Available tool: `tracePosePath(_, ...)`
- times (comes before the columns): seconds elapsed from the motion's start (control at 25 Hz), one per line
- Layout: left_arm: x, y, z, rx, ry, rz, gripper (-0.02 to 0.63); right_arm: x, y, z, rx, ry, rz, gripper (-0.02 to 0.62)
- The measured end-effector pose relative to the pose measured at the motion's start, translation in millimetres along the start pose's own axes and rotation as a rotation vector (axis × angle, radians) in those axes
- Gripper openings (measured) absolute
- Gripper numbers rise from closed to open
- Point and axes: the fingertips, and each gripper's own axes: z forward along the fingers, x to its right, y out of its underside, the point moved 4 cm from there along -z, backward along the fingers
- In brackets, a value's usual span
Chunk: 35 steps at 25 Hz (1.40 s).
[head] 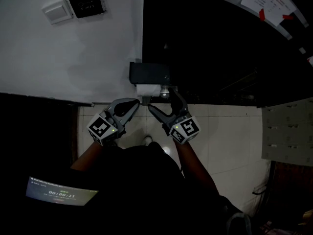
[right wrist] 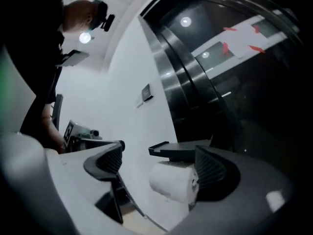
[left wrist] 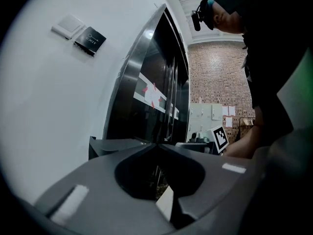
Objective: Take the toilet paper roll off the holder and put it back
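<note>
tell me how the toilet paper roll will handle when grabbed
The toilet paper roll looks like soft wound paper, so it is probably light and would squash under the jaws. Being cylindrical, it would likely roll if set down.

Both grippers are grey, wedge-shaped shells. The left gripper [head: 138,102] carries its left cube [head: 102,128] of black-and-white square markers at its 7 o'clock end, the right gripper [head: 160,100] carries its right cube [head: 185,129] at 5 o'clock, and a tiny green light [head: 113,129] glows on each cube. The right gripper's pads [right wrist: 109,161] are dark and ribbed, and the person wears a dark top [head: 142,180] that leaves the forearms bare, plus a small black head camera [left wrist: 197,19].
</note>
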Motion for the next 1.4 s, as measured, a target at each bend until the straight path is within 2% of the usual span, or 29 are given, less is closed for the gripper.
tracePosePath(0.08, 2, -2, 0, -0.012, 0.002, -0.011, 0.003, -3, -7, 2, -0.003, -0.009, -0.034, 0.459)
tracePosePath(0.16, 4, 0, 1, -0.010, 0.005, -0.007, 0.003, -3, -11, -1, 0.003, -0.030, -0.020, 0.444)
tracePosePath(0.24, 5, -1, 2, -0.007, 0.007, -0.007, 0.003, -5, -13, -4, 0.008, -0.049, -0.028, 0.320)
tracePosePath(0.44, 4, 1, 2, -0.007, 0.011, -0.005, 0.003, -18, -13, -9, 0.011, -0.111, -0.090, 0.063)
tracePosePath(0.52, 5, 1, 3, -0.005, 0.012, -0.005, 0.003, -25, -17, -9, 0.015, -0.146, -0.093, 0.002)
tracePosePath(1.4, 6, 10, 2, -0.005, 0.024, 0.000, 0.003, -38, -11, -4, -0.020, -0.175, -0.079, 0.002)
